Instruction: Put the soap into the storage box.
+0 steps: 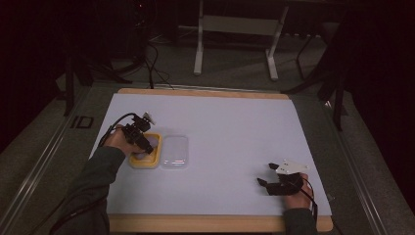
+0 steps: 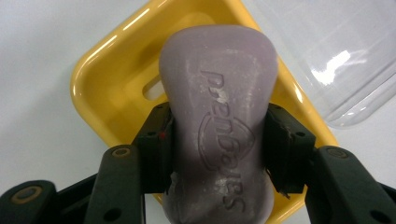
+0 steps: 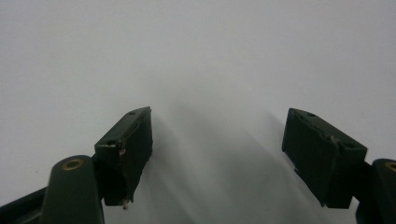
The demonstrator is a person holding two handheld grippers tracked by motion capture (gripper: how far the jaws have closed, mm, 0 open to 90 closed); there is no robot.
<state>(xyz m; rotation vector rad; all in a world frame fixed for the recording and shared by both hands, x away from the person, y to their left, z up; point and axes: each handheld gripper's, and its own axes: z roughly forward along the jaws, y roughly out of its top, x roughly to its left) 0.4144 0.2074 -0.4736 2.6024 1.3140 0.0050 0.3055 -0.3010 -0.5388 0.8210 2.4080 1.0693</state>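
A pale purple bar of soap (image 2: 217, 116) with an embossed logo lies over a yellow soap dish (image 2: 112, 79), and my left gripper (image 2: 217, 140) is shut on its sides. From above, that left gripper (image 1: 142, 142) sits over the yellow dish (image 1: 145, 163) at the left of the white mat. A clear plastic lid (image 1: 175, 152) lies flat just right of the dish, and it shows as the clear lid (image 2: 336, 51) at upper right in the left gripper view. My right gripper (image 1: 266, 175) rests near the front right, open, with nothing between its jaws (image 3: 217, 140).
The white mat (image 1: 230, 137) covers a wooden table top (image 1: 195, 223). Behind the table stand a white desk frame (image 1: 235, 29) and cables on the floor (image 1: 151, 63). The person's sleeve (image 1: 93, 191) comes in at the bottom left.
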